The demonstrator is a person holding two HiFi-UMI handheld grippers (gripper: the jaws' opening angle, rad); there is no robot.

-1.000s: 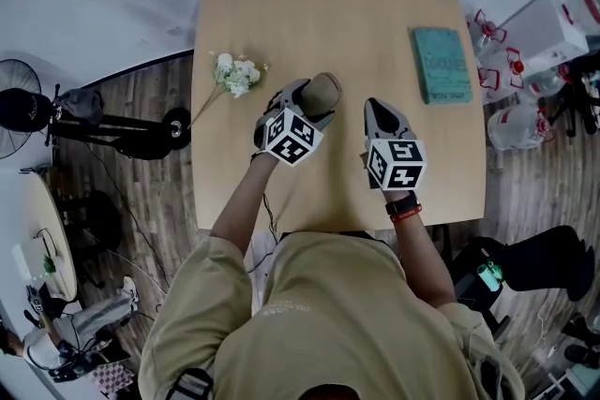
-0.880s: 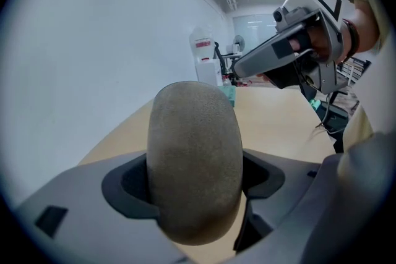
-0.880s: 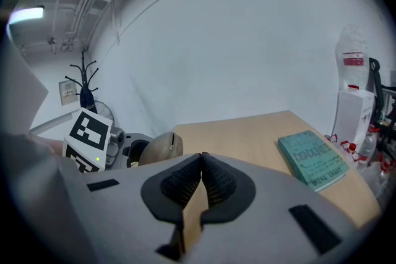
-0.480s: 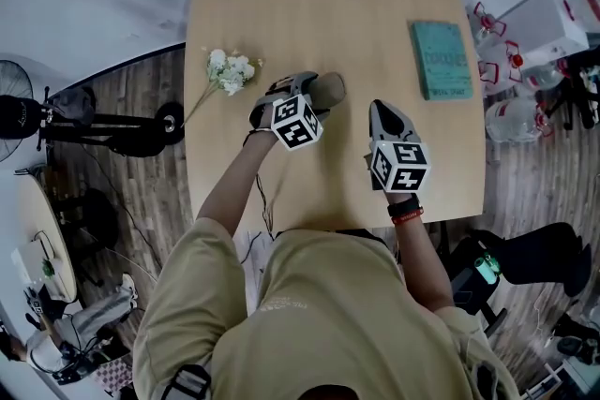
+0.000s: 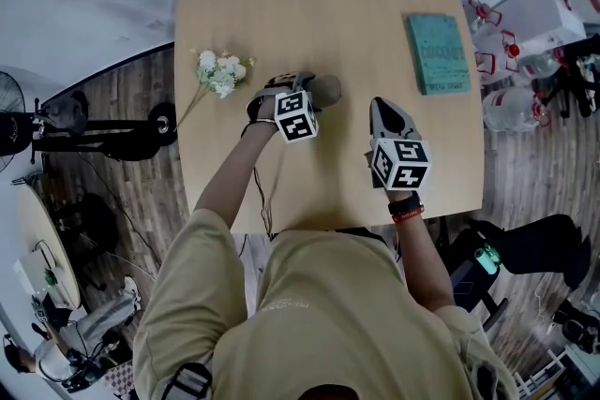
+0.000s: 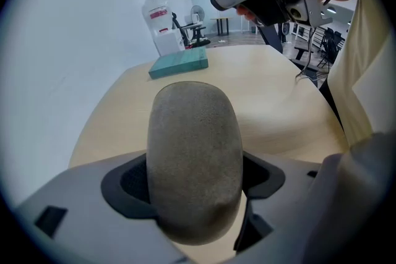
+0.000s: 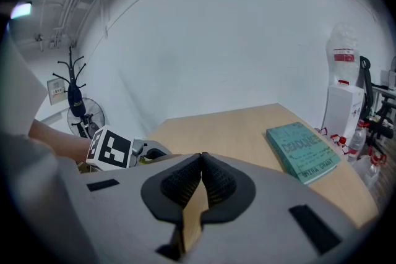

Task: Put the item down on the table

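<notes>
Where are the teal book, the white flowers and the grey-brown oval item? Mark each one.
teal book (image 5: 437,53): head view, middle of its cover.
white flowers (image 5: 219,71): head view, on the blossom cluster.
grey-brown oval item (image 6: 193,157): left gripper view, middle of its rounded face.

Speckled grey-brown item (image 6: 195,157), teal book (image 5: 438,53), white flowers (image 5: 218,72).

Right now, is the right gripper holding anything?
No: the right gripper has its jaws pressed together, with nothing between them.
</notes>
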